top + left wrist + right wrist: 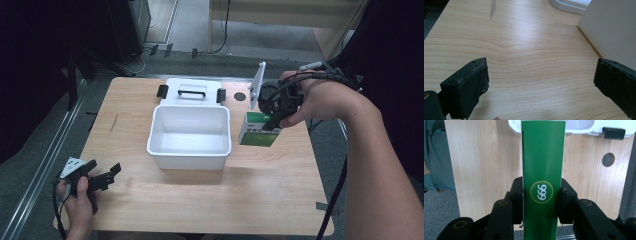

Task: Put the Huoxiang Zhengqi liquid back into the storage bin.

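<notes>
A green and white box [258, 130] hangs just right of the white open bin [190, 131], held by my right gripper [274, 116]. In the right gripper view the black jaws press both sides of the green box [542, 182], which carries a round "999" mark. My left gripper [106, 178] rests low at the table's front left corner, held by a hand. Its jaws stand wide apart over bare wood in the left gripper view [540, 80], with nothing between them. The bin looks empty inside.
The bin's white lid [191, 93] with black latches and handle lies flat behind it. A round hole [240, 96] sits in the tabletop [200, 200] near the back. The bin's white wall [614, 27] rises at the right of the left gripper view.
</notes>
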Motion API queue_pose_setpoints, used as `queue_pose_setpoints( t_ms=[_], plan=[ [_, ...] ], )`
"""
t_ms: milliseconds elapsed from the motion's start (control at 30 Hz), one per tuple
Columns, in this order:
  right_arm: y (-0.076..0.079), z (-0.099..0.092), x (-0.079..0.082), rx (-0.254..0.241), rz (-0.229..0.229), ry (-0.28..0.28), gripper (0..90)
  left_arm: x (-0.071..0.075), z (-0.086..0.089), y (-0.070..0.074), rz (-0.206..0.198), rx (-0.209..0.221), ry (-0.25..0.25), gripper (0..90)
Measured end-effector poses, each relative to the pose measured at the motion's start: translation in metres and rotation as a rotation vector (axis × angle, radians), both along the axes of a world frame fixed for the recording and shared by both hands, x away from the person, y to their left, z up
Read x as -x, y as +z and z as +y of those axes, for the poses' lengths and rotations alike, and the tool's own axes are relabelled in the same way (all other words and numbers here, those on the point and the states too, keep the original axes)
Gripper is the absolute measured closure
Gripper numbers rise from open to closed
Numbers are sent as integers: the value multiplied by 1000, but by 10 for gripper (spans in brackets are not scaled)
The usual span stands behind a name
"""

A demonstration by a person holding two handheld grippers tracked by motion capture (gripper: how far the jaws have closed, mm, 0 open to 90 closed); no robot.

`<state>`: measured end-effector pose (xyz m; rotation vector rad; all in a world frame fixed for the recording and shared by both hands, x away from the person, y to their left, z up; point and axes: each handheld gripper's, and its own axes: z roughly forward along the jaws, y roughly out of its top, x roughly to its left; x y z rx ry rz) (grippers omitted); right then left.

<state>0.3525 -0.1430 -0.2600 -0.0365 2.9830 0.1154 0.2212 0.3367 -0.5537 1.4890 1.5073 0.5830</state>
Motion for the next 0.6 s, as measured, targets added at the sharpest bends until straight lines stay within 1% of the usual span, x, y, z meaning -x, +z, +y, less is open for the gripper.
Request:
queue_pose_setpoints(
  t_ms=[33, 67, 100, 167, 200, 233, 300, 433, 500, 600],
  plan=[
    [2, 2, 1, 4, 2, -14, 644, 0, 0, 0, 1, 1, 1, 7],
    [4, 6, 1, 10, 3, -12, 644, 0, 0, 0, 1, 0, 0, 7],
    [5, 10, 0, 6, 1, 3, 644, 0, 0, 0, 1, 1, 0, 7],
    [9, 15, 0, 1, -1, 8, 644, 0, 0, 0, 2, -1, -1, 6],
    [10, 17, 0, 1, 2, 1, 643, 0, 0, 0, 3, 0, -1, 7],
    [11, 20, -2, -7, 1, 17, 643, 0, 0, 0, 4, -1, -2, 6],
    [14, 27, -3, -6, 7, 5, 643, 0, 0, 0, 6, -2, -2, 7],
    [15, 39, -6, -18, 8, 8, 643, 0, 0, 0, 4, -1, -2, 7],
    [16, 45, -7, -19, 17, 1, 644, 0, 0, 0, 5, -1, -3, 7],
    [15, 54, -10, -16, 28, -30, 644, 0, 0, 0, 6, -1, -4, 7]
  ],
)
